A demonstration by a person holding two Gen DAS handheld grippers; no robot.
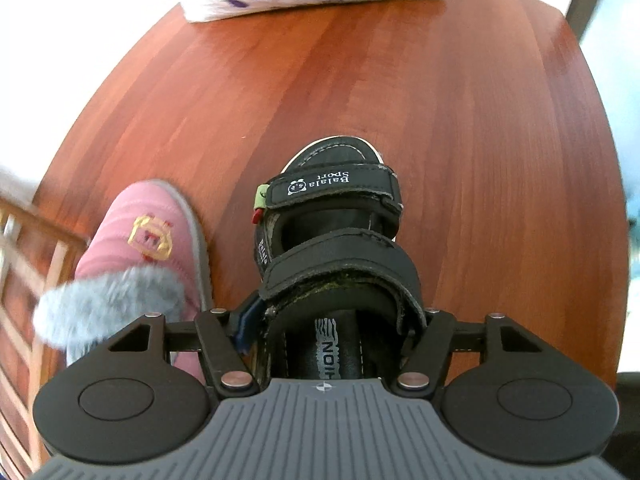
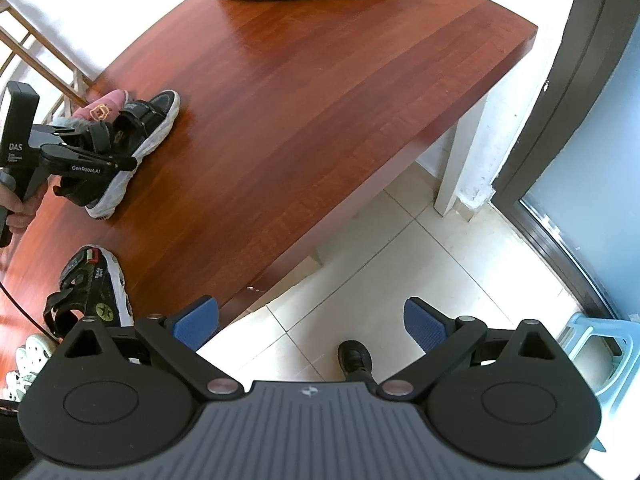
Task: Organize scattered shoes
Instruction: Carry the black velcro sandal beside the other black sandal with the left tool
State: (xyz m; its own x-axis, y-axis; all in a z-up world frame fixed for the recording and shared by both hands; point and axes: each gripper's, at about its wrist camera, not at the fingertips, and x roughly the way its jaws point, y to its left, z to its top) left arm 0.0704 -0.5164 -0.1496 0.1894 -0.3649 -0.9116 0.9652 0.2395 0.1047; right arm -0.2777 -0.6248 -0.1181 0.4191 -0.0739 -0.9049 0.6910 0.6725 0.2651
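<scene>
On the left side of the left wrist view we see a pink fur-lined boot [image 1: 148,248] lying on the wooden counter [image 1: 440,128], and just beside it, to the right, the black sandal [image 1: 336,236] that we are working on. The left gripper [image 1: 334,334] stands over the heel end of this sandal, and its fingers [image 1: 245,322] are clenched against the two sides of the heel part, so we judge that they are grasping it.

We think the sandal is light. Its straps are soft and will bend, but the sole and the heel cup look stiff enough, so the heel sides are a good place to take hold. The hook-and-loop straps could slip or open if we took them instead.

In the right wrist view the left gripper comes down steeply onto the sandal, with a hand [image 2: 16,204] on its handle. A second black sandal [image 2: 94,292] lies nearer on the counter. The right gripper [image 2: 312,318] hangs past the counter edge, over the tiled floor [image 2: 360,248], pointing down, with fingers released and nothing between them.
</scene>
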